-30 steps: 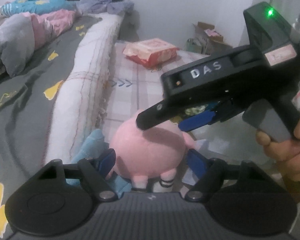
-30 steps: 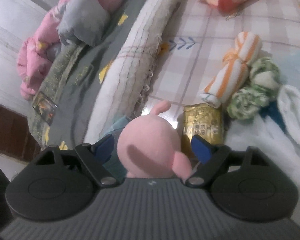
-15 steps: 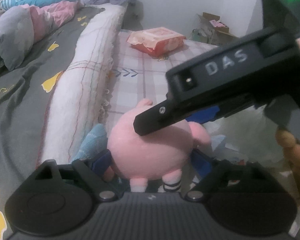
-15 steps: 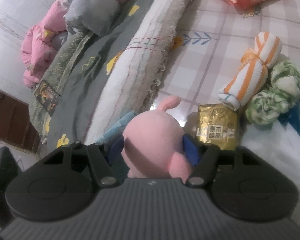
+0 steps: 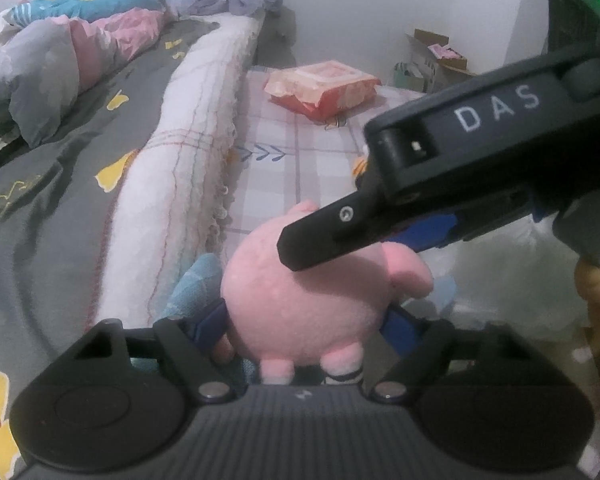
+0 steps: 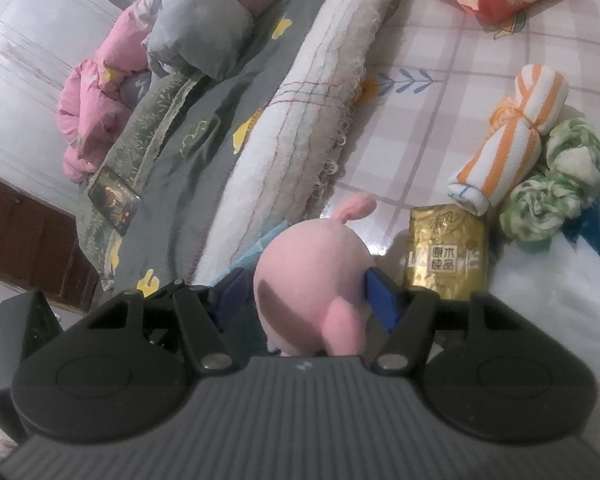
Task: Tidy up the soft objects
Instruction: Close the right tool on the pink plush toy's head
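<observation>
A pink plush pig point(image 5: 304, 300) sits at the near edge of the checked sheet point(image 5: 300, 148). My left gripper point(image 5: 306, 322) is shut on its body from both sides. My right gripper point(image 6: 306, 294) is shut on the same pig point(image 6: 312, 276) from above; its black body point(image 5: 460, 168) crosses the left wrist view over the pig. A light blue cloth point(image 5: 196, 284) lies under the pig on its left. An orange-striped rolled towel point(image 6: 512, 140) and two green-white rolled cloths point(image 6: 552, 188) lie to the right.
A gold tissue pack point(image 6: 446, 254) lies just right of the pig. A red wipes pack point(image 5: 324, 88) lies farther back. A white rolled blanket point(image 5: 180, 168) borders a grey quilt point(image 5: 60, 160) with bundled bedding point(image 5: 52, 60). White fabric point(image 6: 552, 288) lies at the right.
Both grippers have closed from open onto the pink pig. The right gripper has moved closer over it and the views have shifted slightly.
</observation>
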